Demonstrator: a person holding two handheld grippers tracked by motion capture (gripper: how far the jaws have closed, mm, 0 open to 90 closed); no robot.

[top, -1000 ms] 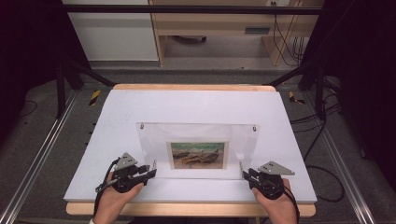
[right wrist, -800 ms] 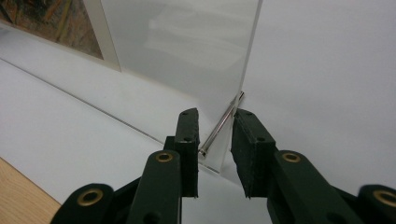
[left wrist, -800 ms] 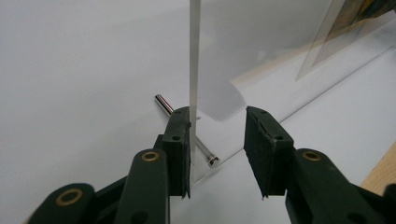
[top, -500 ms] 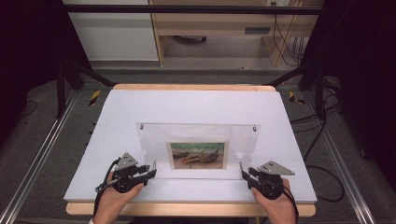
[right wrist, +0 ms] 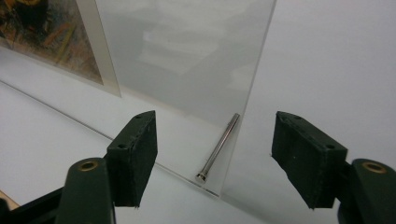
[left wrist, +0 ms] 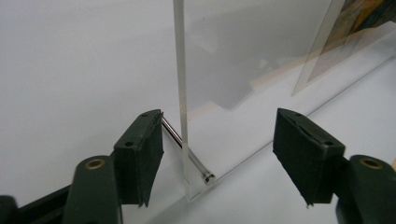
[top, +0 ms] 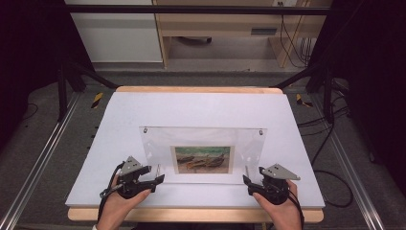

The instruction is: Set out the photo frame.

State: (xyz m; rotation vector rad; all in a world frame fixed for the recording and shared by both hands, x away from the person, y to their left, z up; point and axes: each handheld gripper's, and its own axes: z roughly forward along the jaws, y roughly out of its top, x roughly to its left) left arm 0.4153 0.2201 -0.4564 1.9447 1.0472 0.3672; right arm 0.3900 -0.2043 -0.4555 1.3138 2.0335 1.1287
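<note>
A clear acrylic frame [top: 203, 153] stands upright on the white desk [top: 201, 110], near its front edge, with a print of beached boats [top: 203, 159] sandwiched in its lower middle. Two small fasteners sit at the frame's top corners.

Left gripper [top: 152, 178]: held in the person's left hand [top: 119, 203] at the frame's lower left corner. In the left gripper view the fingers [left wrist: 138, 156] stand wide, having just been opening. The frame's edge [left wrist: 181, 93] rises between them, clear of both pads. A metal pin [left wrist: 187, 154] passes through the frame at its base; its far end lies close against the left finger, contact uncertain.

Right gripper [top: 250, 184]: held in the right hand [top: 280, 208] at the lower right corner. In the right gripper view its fingers [right wrist: 133, 156] are likewise wide and have just been opening. The frame's corner [right wrist: 219, 186] and a second pin [right wrist: 218, 147] lie between them, touched by neither pad.

The frame stands free on the desk, gripped by neither tool. A cable trails from each gripper back along the wrist.
</note>
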